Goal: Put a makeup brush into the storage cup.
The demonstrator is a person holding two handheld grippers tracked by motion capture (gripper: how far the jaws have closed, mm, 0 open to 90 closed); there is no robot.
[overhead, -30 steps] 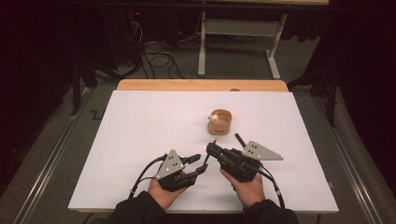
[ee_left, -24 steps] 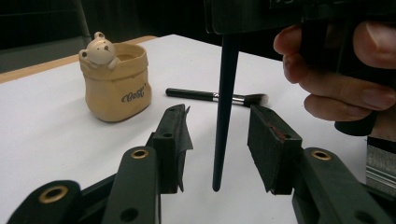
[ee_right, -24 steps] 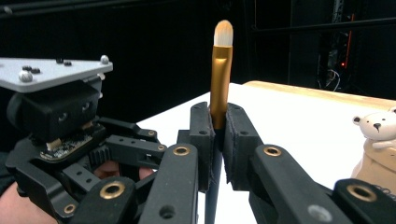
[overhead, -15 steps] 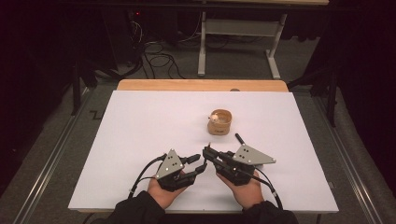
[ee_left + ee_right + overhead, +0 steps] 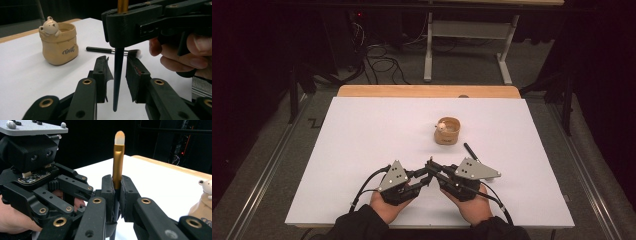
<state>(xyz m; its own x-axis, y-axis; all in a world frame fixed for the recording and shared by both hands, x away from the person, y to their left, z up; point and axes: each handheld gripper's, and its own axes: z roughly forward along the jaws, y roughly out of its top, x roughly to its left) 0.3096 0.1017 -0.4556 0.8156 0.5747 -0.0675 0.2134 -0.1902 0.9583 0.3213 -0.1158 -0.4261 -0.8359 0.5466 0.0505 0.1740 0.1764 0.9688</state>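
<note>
The slim black-handled, gold-ferruled makeup brush [image 5: 118,157] stood upright, clamped in the right gripper [image 5: 117,195]. From above, both grippers met near the white table's [image 5: 362,140] front edge. In the left gripper view, the left gripper's [image 5: 117,75] jaws had just been closing around the handle, not yet touching; beyond stood a tan bear-topped pot [image 5: 59,45].

The slim makeup brush [image 5: 118,157] with a gold metal ferrule, pale rounded bristle tip and tapering black handle [image 5: 117,75] stands upright, bristles at twelve o'clock, handle tip at six. In the high view it lies at about six o'clock from the tan pot.
</note>
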